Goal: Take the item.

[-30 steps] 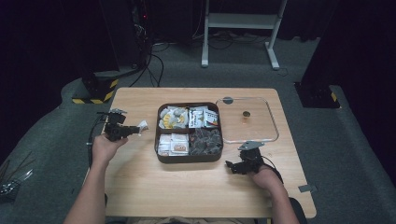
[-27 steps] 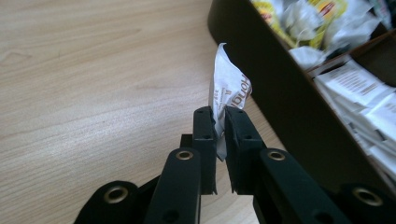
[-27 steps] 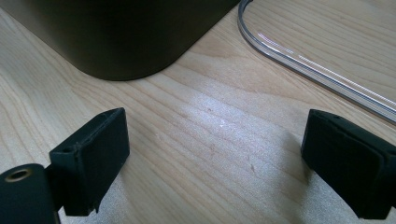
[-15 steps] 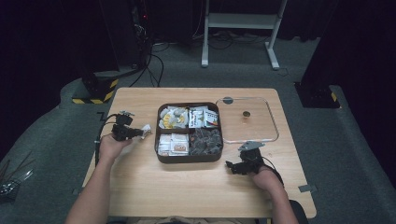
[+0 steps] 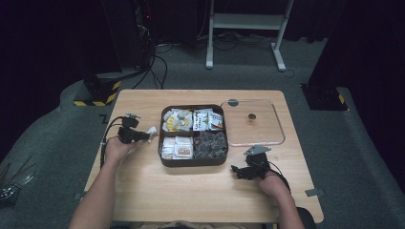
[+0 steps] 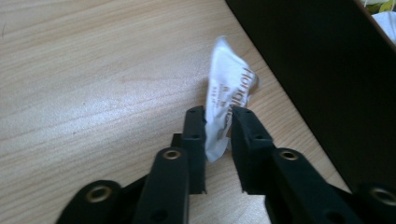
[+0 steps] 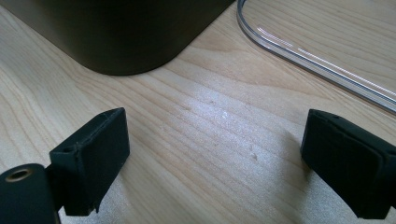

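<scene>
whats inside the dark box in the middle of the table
The dark box has four compartments: yellow and white wrapped items far left, printed white packets far right, pale packets near left, dark wrapped pieces near right. Whatever lies under the top layers is covered, and the labels are too small to read.

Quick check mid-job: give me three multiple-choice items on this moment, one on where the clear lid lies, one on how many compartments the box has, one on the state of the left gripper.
1. Where does the clear lid lie?
A. on the box
B. flat on the table, beside the box
C. on the floor

2. How many compartments does the dark box have?
A. two
B. four
C. six

3. What is the left gripper doing?
A. shut on a white packet
B. open, with nothing between its jaws
C. shut on the lid

Key: 1 B, the high view shows it flat beside the box; 2 B, two rows of two; 3 A, the left gripper view shows the white packet pinched between the jaws.
</scene>
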A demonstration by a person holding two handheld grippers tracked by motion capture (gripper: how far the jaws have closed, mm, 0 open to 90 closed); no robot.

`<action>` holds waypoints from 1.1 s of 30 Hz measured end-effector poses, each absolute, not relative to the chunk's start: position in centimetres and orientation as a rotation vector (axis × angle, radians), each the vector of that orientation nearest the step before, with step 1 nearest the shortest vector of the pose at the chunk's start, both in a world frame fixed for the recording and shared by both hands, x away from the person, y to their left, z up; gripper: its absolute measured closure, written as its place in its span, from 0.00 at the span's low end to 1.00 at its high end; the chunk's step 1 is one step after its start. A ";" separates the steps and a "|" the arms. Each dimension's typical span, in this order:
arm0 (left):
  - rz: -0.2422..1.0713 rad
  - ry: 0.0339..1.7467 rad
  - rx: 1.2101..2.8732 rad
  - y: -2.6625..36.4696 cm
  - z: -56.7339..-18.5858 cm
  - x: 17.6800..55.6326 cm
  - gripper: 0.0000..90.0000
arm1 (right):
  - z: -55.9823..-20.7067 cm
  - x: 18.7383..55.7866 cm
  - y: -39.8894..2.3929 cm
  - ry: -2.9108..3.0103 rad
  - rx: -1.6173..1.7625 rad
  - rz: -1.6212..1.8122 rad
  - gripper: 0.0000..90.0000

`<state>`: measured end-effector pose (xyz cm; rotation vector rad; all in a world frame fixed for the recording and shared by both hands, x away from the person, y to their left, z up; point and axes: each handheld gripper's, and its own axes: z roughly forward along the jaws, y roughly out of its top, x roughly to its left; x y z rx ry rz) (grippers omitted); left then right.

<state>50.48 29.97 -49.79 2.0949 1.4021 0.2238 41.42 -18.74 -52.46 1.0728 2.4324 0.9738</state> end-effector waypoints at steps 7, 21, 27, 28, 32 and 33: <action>0.222 1.410 2.060 30.3 -49.7 50.5 0.66 | -52.5 41.4 -18.7 2.432 1.076 0.976 0.09; 0.315 1.400 2.005 31.1 -48.1 49.0 0.48 | -52.4 41.4 -18.8 2.438 1.071 0.976 0.09; 0.340 1.374 1.990 31.4 -47.8 47.9 0.46 | -52.5 41.4 -19.0 2.449 1.052 0.985 0.09; 0.346 1.373 1.986 31.5 -47.8 47.8 0.46 | -52.5 41.4 -19.0 2.451 1.050 0.985 0.09; 0.370 1.380 1.978 31.8 -47.8 47.3 0.44 | -52.5 41.5 -19.0 2.455 1.044 0.987 0.09; 0.367 1.385 1.974 31.9 -47.8 47.1 0.44 | -52.5 41.5 -19.0 2.455 1.044 0.986 0.09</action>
